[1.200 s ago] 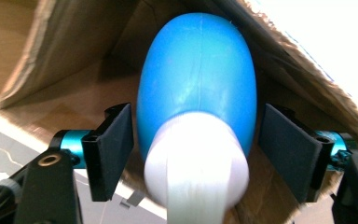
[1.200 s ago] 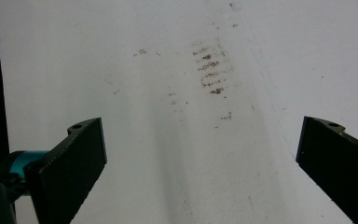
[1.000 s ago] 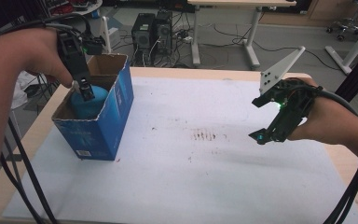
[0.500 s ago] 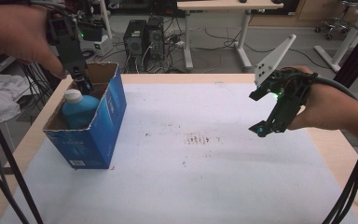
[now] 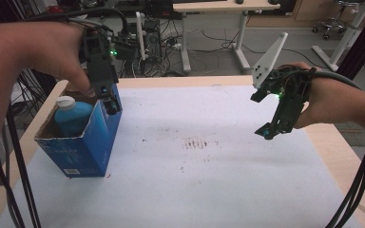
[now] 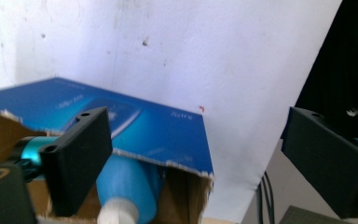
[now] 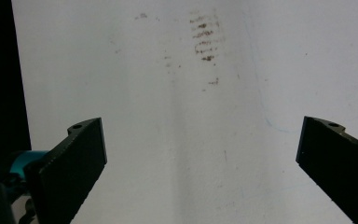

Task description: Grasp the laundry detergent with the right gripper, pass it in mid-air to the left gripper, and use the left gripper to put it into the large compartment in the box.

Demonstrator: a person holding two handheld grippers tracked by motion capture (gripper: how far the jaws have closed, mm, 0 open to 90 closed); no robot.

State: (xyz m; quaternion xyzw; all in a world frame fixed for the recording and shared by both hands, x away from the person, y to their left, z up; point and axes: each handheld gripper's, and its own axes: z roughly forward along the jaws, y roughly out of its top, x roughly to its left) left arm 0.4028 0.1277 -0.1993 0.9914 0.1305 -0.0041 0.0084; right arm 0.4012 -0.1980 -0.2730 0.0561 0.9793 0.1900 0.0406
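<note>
A blue cardboard box [image 5: 88, 145] with an open top stands at the left of the white mat. A blue bottle [image 5: 73, 118] with a white cap rests inside it. My left gripper [image 5: 110, 103] hangs over the box's far right rim. Its jaws have just been opening and stand wide, with nothing between them. In the left gripper view, the box [image 6: 149, 133] and the bottle [image 6: 128, 186] lie below the left gripper [image 6: 198, 161]. Over the mat's right side my right gripper [image 5: 272, 129] is open and holds nothing; the right gripper [image 7: 200, 163] faces bare mat.
The white mat [image 5: 209, 190] covers a wooden table [image 5: 180, 81] and bears brown smudges [image 5: 197, 142] near its middle. Desk legs, cables and an office chair [image 5: 342, 14] stand behind the table. Black cables hang at both front corners.
The left gripper has come up out of the box and opened, leaving the blue bottle inside. The right gripper has hardly moved.
</note>
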